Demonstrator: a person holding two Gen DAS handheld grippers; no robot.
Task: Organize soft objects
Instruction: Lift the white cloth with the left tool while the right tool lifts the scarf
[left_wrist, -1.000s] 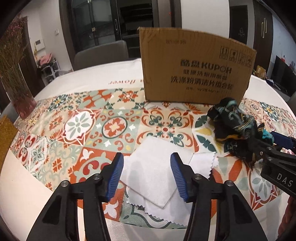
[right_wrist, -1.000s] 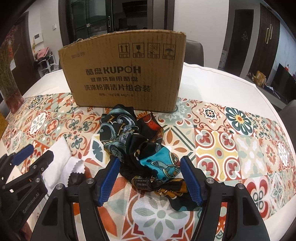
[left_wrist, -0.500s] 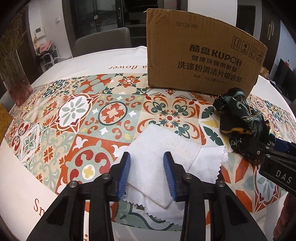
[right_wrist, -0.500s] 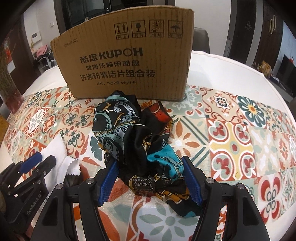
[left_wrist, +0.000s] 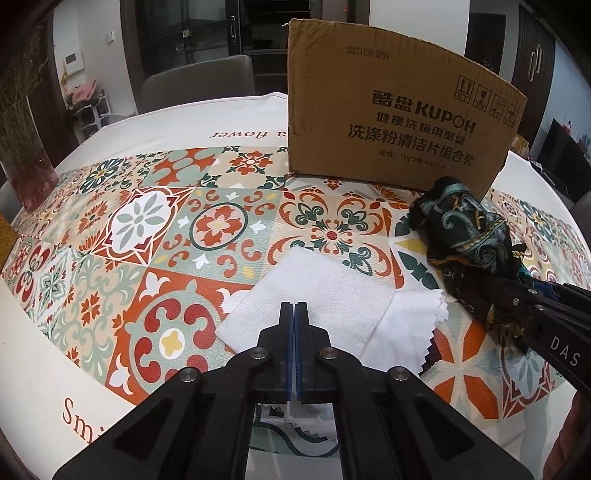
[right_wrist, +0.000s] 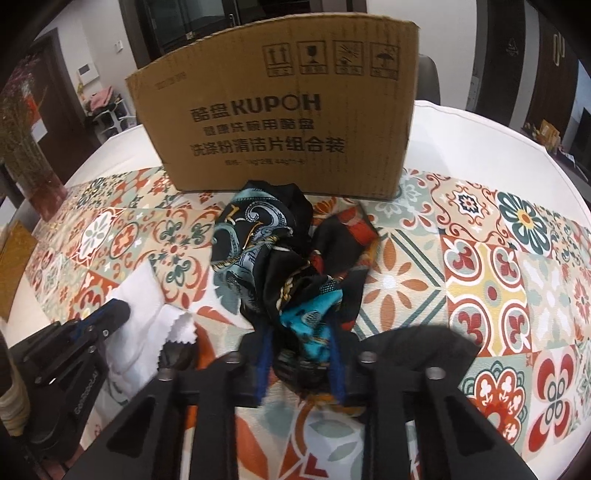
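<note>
A white towel (left_wrist: 314, 299) lies on a thinner white cloth (left_wrist: 406, 328) with a zigzag edge on the patterned tablecloth. My left gripper (left_wrist: 294, 314) is shut over the towel's near part; whether it pinches the fabric is hidden. It shows at the left in the right wrist view (right_wrist: 114, 314). A crumpled dark patterned scarf (right_wrist: 280, 258) lies in front of the cardboard box (right_wrist: 280, 110). My right gripper (right_wrist: 301, 354) is shut on the scarf's near end. The scarf (left_wrist: 469, 236) and the right gripper (left_wrist: 546, 295) show at the right in the left wrist view.
The box (left_wrist: 391, 107) stands upright at the back of the table. A vase of dried flowers (left_wrist: 22, 147) stands at the far left. A grey chair (left_wrist: 195, 85) is behind the table. The white table edge (left_wrist: 44, 362) runs near the left gripper.
Both grippers have closed from open: the left one over the white towel, the right one on the scarf. Both moved slightly forward toward the box.
</note>
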